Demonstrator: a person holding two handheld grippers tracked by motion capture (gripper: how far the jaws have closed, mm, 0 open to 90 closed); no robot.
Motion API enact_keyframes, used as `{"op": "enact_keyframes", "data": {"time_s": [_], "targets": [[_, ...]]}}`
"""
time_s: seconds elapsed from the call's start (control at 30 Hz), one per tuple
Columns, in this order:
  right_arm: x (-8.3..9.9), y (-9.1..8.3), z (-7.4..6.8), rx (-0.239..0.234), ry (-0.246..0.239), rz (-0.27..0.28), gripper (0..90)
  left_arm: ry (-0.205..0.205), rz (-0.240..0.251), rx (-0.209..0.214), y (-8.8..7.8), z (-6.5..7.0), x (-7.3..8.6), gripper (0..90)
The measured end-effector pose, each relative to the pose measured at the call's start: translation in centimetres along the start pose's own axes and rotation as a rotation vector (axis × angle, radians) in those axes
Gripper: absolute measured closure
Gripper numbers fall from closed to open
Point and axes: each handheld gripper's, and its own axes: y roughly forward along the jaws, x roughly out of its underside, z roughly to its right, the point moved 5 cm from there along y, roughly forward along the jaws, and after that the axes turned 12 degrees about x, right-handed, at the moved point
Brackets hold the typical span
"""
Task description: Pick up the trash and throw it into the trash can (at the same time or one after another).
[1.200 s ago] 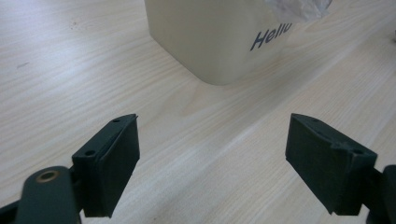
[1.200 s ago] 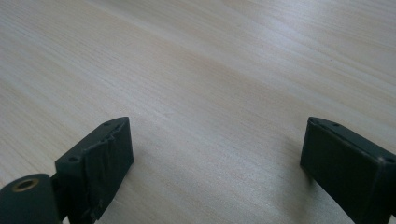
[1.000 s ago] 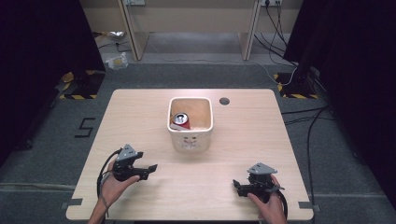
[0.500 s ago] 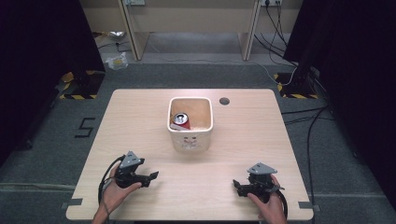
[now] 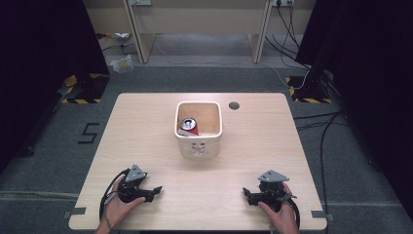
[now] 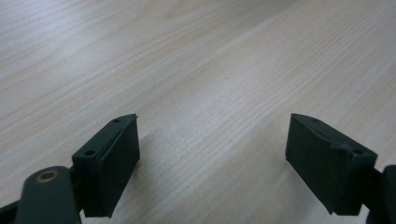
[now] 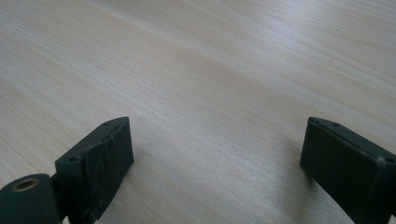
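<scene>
Left tool (image 5: 155, 189) drawn back toward six o'clock on pale wooden counter (image 5: 146, 126), both tools released, red can (image 5: 188, 126) resting in cream tub (image 5: 198, 146).

The left hand (image 5: 117, 202) holds the left gripper (image 5: 155, 190) low over the table (image 5: 146, 122) near its front left corner, jaws spread wide and pointing right. The right hand (image 5: 278, 212) holds the right gripper (image 5: 247, 196) near the front right corner, jaws wide apart, pointing left.
</scene>
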Motion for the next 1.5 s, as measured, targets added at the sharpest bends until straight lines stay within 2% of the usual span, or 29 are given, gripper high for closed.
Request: {"op": "enact_keyframes", "data": {"time_s": [0.33,0.6,1.03,1.5], "targets": [[0.0,0.0,0.0,0.0,0.001,-0.001,9.4,0.011,-0.007,-0.013,-0.2,0.6,0.6,15.9],[0.0,0.0,0.0,0.0,0.001,-0.001,9.4,0.014,0.028,-0.02,-0.3,0.8,1.0,14.3],[0.0,0.0,0.0,0.004,-0.002,0.003,10.0,-0.007,0.03,-0.04,-0.6,1.3,1.4,14.2],[0.0,0.0,0.0,0.004,-0.002,0.002,10.1,-0.011,0.029,-0.049,-0.9,1.7,1.8,14.1]]}}
